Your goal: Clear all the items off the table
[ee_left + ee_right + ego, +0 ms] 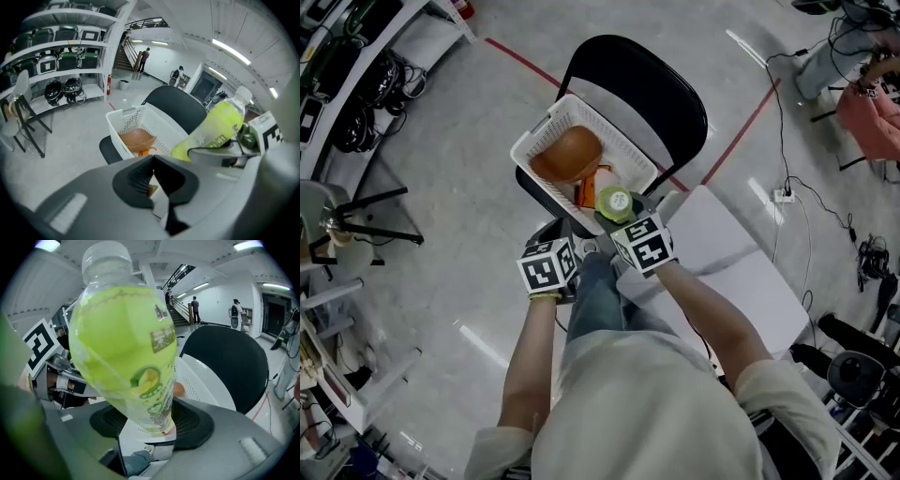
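The yellow-green drink bottle (124,343) is clamped by its lower end between the pads of the right gripper (152,420), with its cap end pointing away from the jaws and leaning a little toward the left gripper (154,173). In the head view the bottle is seen against the near corner of the white perforated basket (534,131), which stands on the seat of a black chair (647,84). The left gripper's jaws are pressed together with nothing between them, and it is held just beside the right one. A brown bowl (567,155) lies in the basket. An orange thing (586,192) beside the bowl is partly covered and cannot be identified. The bottle's base is hidden between the pads, and whether the bottle touches the basket cannot be told
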A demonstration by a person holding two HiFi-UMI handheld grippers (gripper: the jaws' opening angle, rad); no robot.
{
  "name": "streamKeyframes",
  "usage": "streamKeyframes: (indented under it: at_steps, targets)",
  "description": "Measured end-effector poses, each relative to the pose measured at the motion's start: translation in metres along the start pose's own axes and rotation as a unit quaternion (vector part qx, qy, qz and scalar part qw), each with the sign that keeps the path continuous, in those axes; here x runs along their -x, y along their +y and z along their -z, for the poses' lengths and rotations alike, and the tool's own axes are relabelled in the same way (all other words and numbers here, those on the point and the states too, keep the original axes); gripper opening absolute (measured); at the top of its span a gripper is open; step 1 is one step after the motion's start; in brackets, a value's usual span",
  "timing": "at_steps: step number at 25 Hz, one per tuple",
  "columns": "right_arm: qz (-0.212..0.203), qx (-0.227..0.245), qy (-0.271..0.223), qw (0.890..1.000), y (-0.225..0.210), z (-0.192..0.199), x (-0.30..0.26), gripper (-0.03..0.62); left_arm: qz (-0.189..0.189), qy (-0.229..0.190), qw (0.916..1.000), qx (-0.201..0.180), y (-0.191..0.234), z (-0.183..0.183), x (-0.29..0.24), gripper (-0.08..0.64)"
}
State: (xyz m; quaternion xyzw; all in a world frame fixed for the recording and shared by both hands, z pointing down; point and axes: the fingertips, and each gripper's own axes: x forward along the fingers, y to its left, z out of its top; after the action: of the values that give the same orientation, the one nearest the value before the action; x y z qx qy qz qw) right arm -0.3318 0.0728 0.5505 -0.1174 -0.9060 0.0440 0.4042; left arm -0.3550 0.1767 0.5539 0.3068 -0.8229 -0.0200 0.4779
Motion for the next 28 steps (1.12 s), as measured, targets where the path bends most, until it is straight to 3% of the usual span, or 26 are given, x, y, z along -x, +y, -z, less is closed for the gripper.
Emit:
streamKeyframes:
  at_steps: [12,28]
  targets:
    - [-0.029,0.021,0.052,0.998,0.0,0.004,-0.099,0.284,-0.016,0.024,0.9994,0.018,0.054,0.0,-0.035,0.009]
    - [-0.048,0.016,0.112,0.992,-0.001,0.024,-0.172,0.288,-0.014,0.04,0.9989,0.022,0.083,-0.009,-0.073,0.009]
